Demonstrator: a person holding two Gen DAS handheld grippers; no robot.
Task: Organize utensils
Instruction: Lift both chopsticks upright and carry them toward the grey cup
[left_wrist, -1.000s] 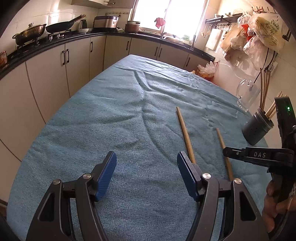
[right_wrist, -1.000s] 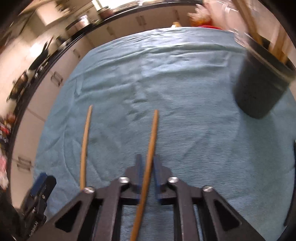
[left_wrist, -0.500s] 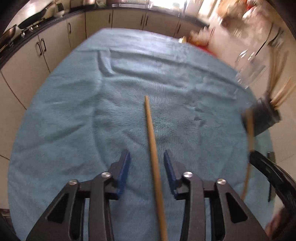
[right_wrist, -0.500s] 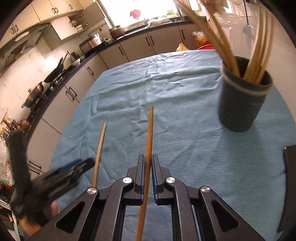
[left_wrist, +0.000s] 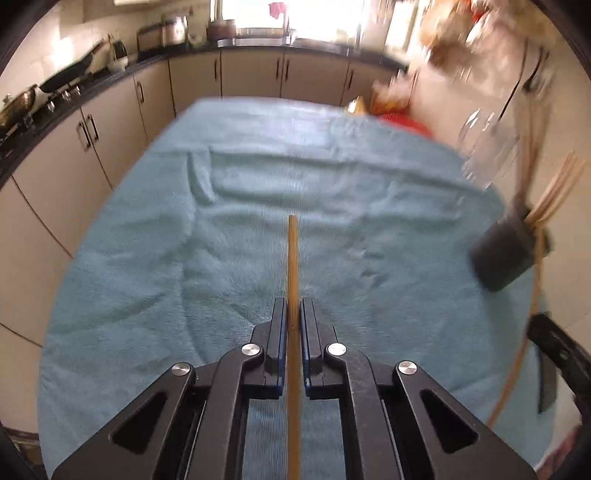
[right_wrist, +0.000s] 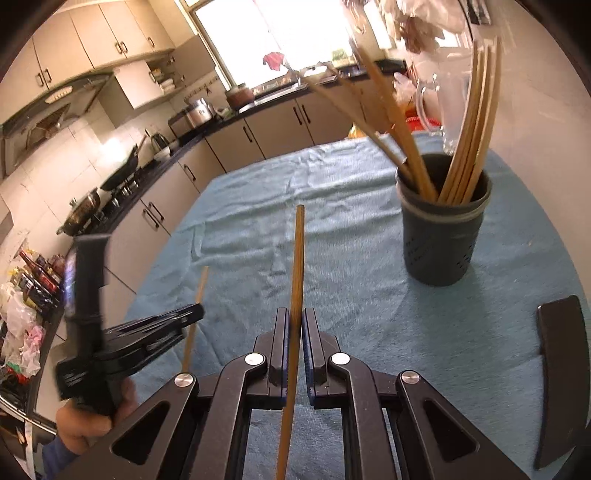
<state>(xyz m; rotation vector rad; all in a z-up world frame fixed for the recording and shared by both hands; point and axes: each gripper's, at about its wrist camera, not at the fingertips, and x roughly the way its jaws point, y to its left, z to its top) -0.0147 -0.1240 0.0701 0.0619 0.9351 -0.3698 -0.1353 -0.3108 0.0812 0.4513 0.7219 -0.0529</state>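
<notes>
Chopsticks are the concern here: 2 loose ones are held, 1 in each gripper, above a blue cloth (left_wrist: 155, 280). The left gripper (left_wrist: 292, 321) has just been closing, and its jaws are now clamped on a chopstick (left_wrist: 292, 258) that runs straight out between the pads and back under the camera. The right gripper (right_wrist: 294, 328) is likewise shut tight on a second chopstick (right_wrist: 297, 258), held partway along so that a long end points forward toward the holder (right_wrist: 443, 240). That dark holder stands on the cloth to the right, already stocked with several chopsticks that lean against its rim. A glass jug (right_wrist: 439, 107) stands just behind it.

Each stick is judged to be light, stiff and smooth, so a narrow grip may let it pivot or slide; a hold near the middle, as is seen now, leaves enough free length to be guided into the holder mouth. The holder looks light enough to be tipped if its rim is struck sideways, and the leaning sticks inside leave limited room, so the tip is best lowered into the gap between the 2 bunches.
</notes>
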